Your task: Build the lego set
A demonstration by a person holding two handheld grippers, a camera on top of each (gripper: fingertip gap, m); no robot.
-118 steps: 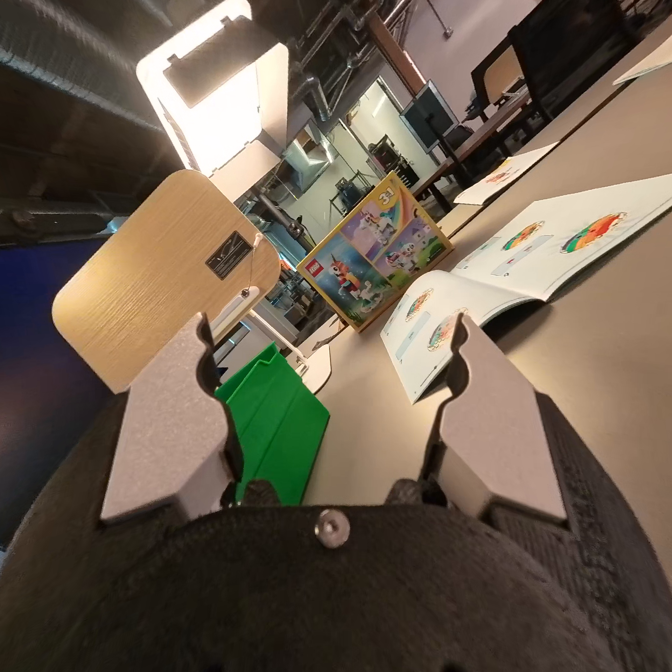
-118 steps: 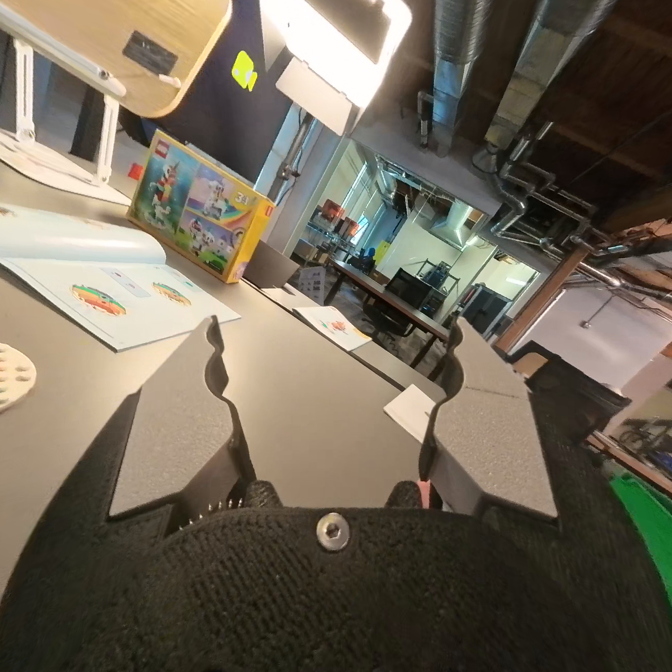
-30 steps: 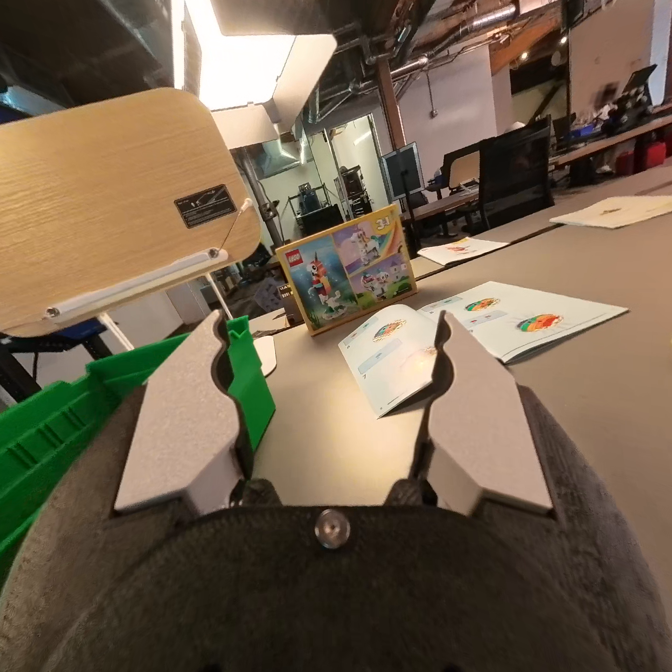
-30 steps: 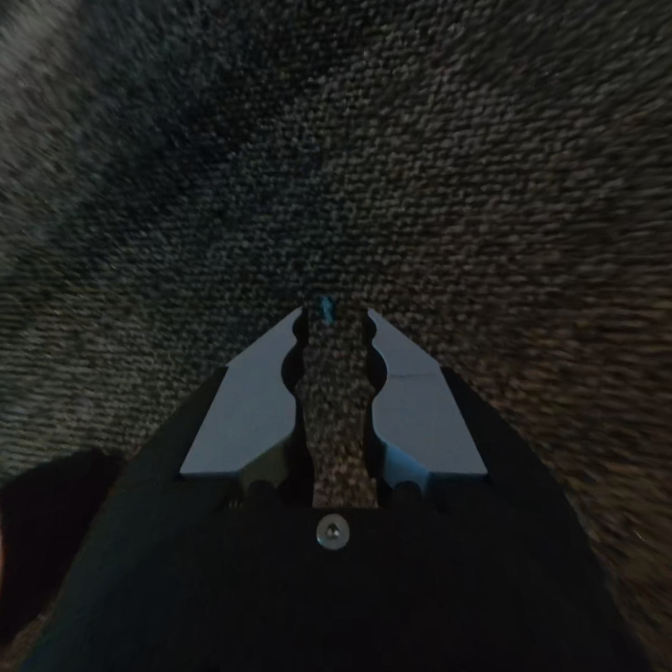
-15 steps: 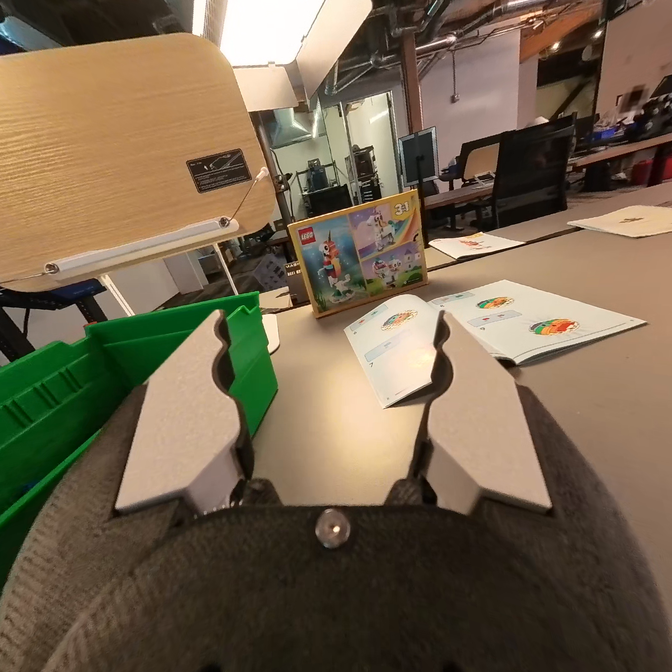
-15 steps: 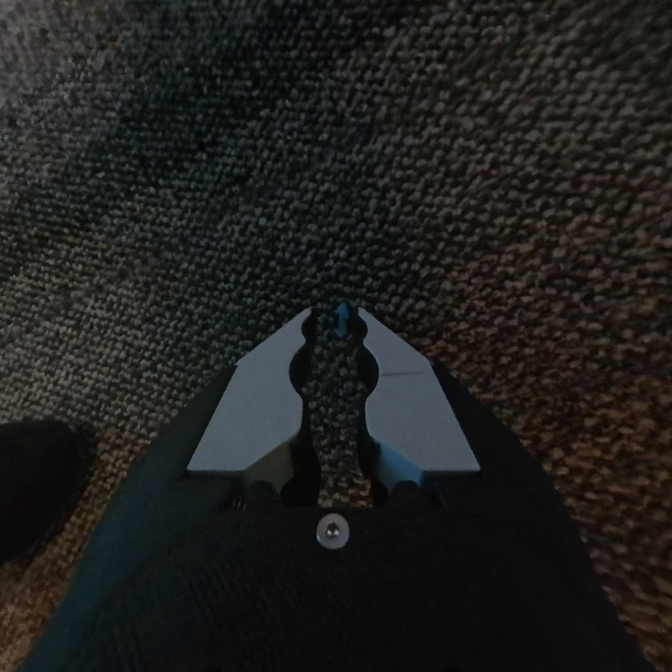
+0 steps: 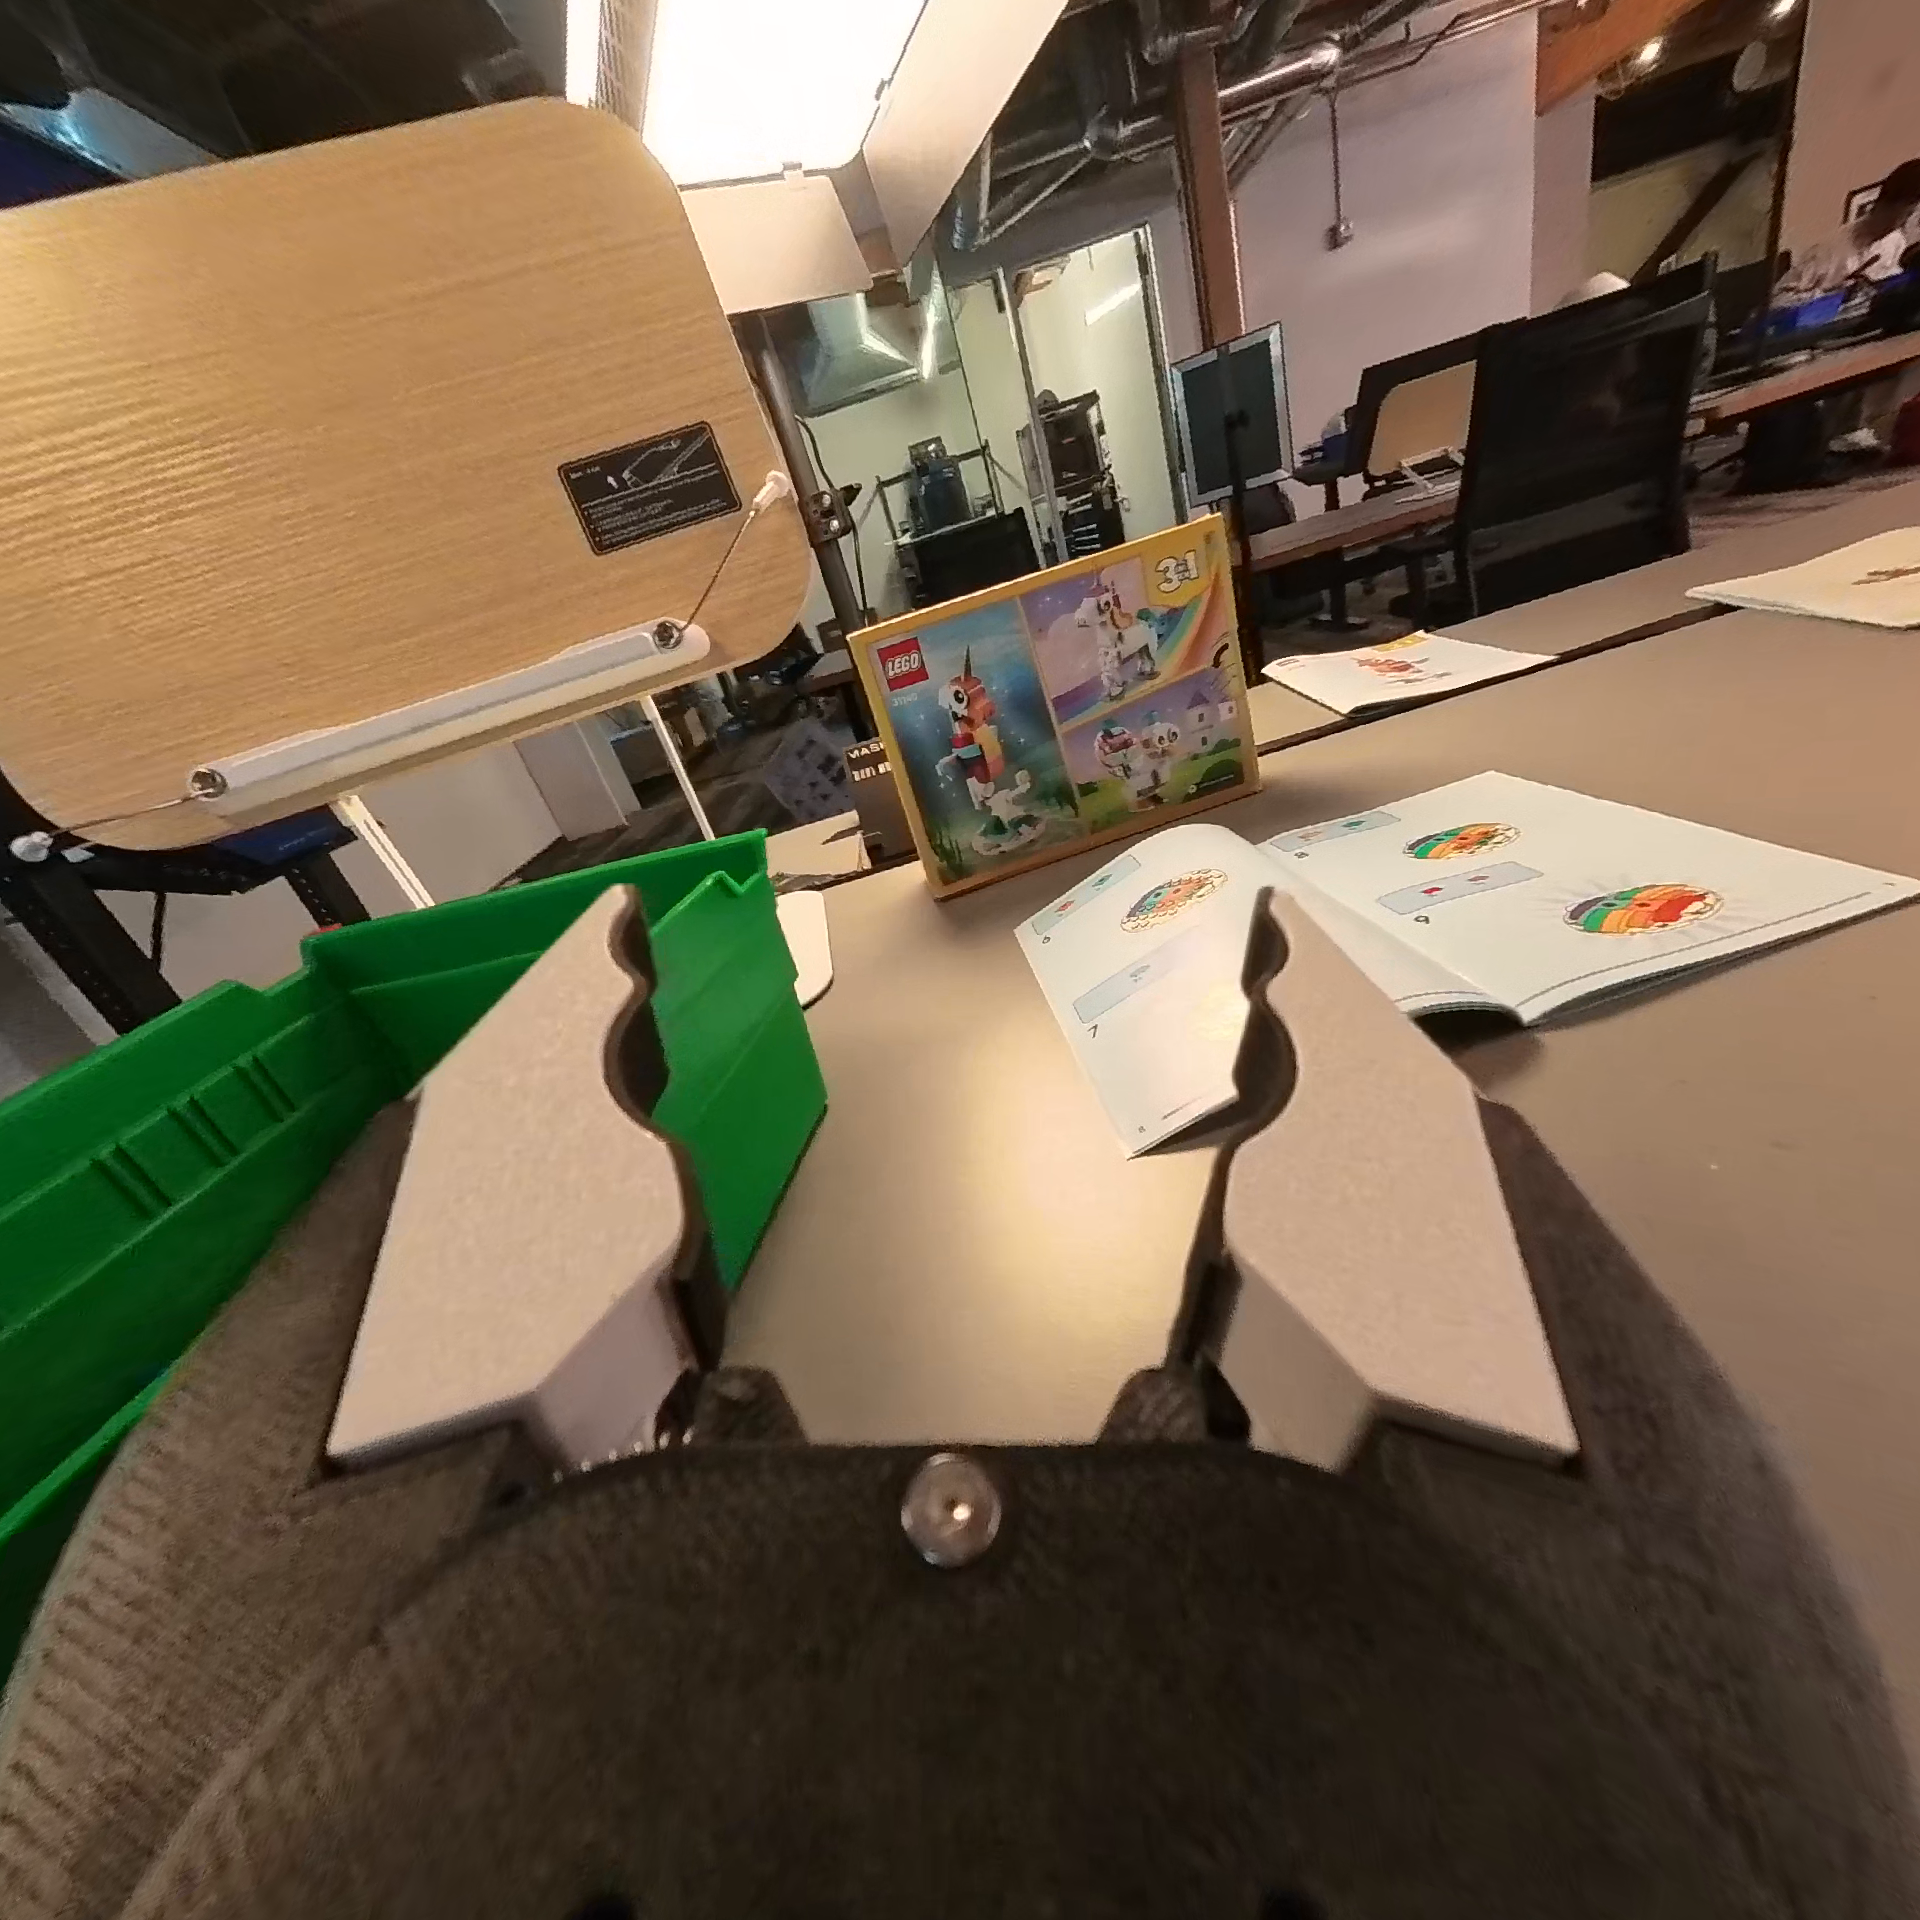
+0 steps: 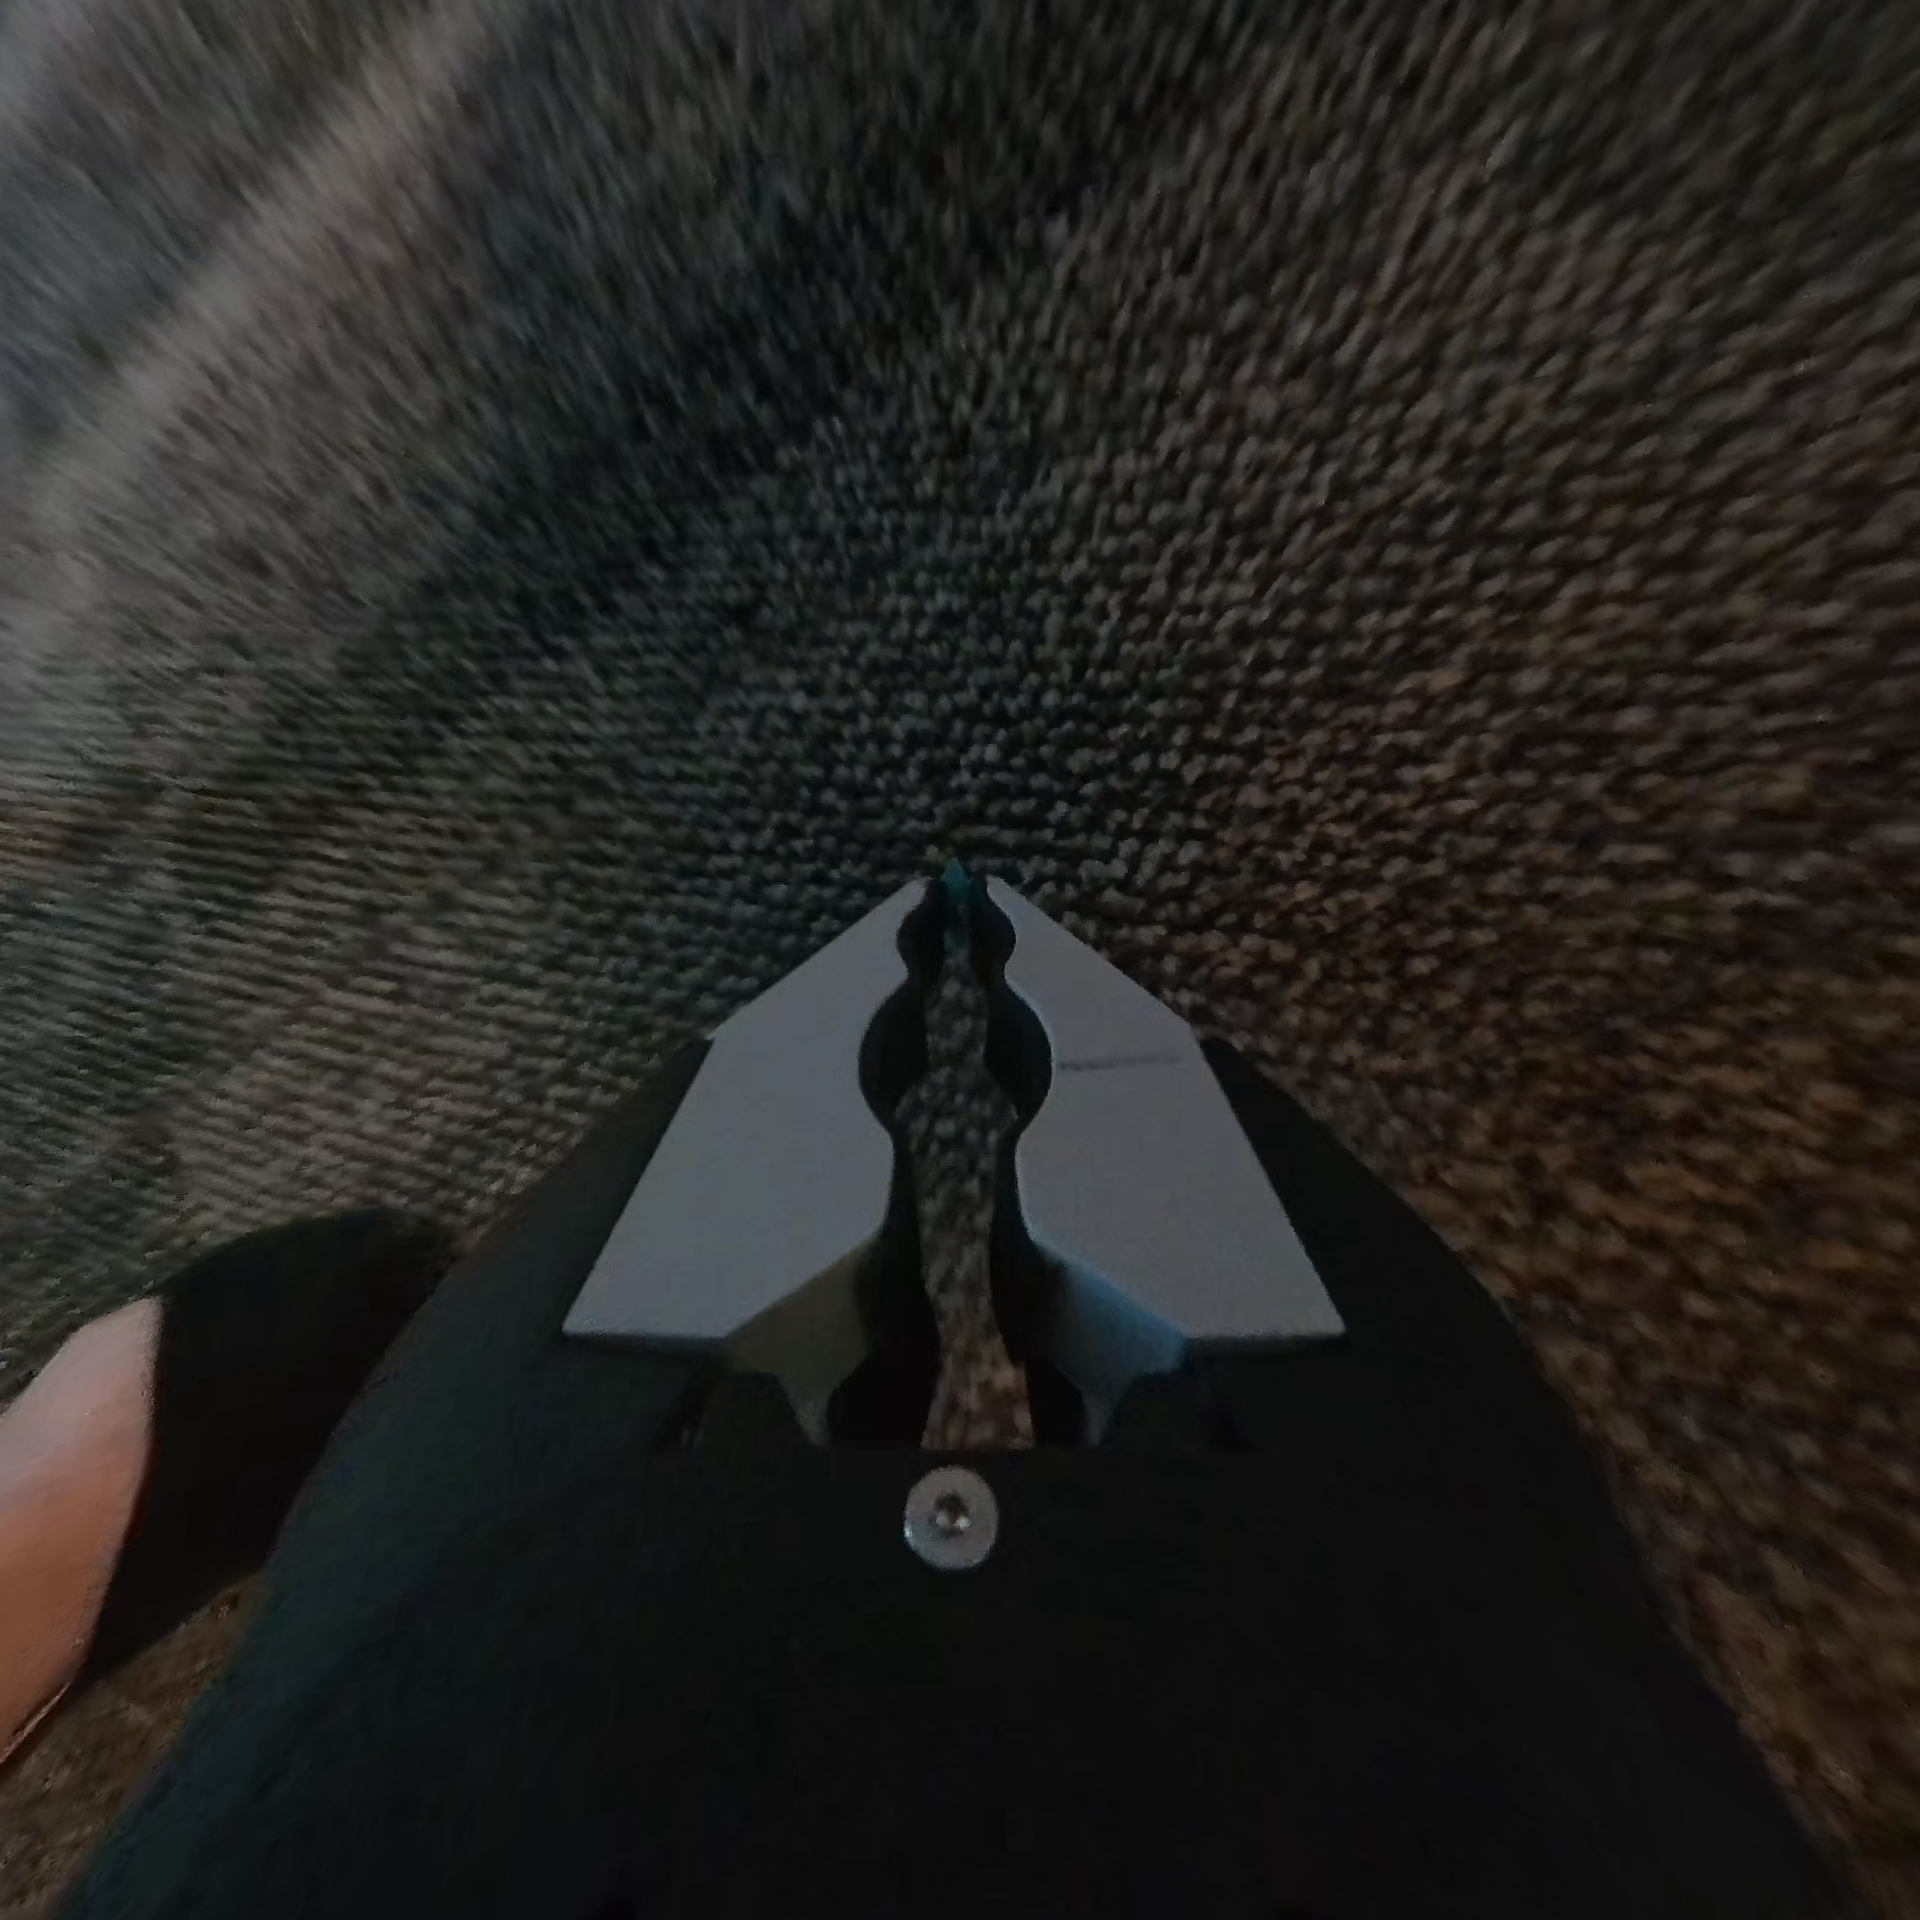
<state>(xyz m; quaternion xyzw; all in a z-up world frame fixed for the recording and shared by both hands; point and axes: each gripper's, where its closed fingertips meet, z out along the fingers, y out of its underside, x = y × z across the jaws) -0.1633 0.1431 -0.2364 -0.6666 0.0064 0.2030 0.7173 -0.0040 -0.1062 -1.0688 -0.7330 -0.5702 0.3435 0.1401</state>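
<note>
right gripper (image 8: 957,883) points down at dark carpet (image 8: 1143,520), jaws nearly together, pinching a tiny teal lego piece (image 8: 953,891) right at the tips. left gripper (image 7: 945,925) spread wide, empty, over the table (image 7: 987,1143) between green bin (image 7: 208,1143) and open instruction booklet (image 7: 1455,914); lego box (image 7: 1060,717) upright behind

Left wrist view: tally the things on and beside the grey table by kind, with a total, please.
Open instruction booklets with pale blue pages: 1
Loose printed white sheets farther back: 2
Yellow-edged cardboard set boxes standing upright: 1
Green plastic bins: 1
Light wooden tilted stand boards: 1
Total: 6
</note>
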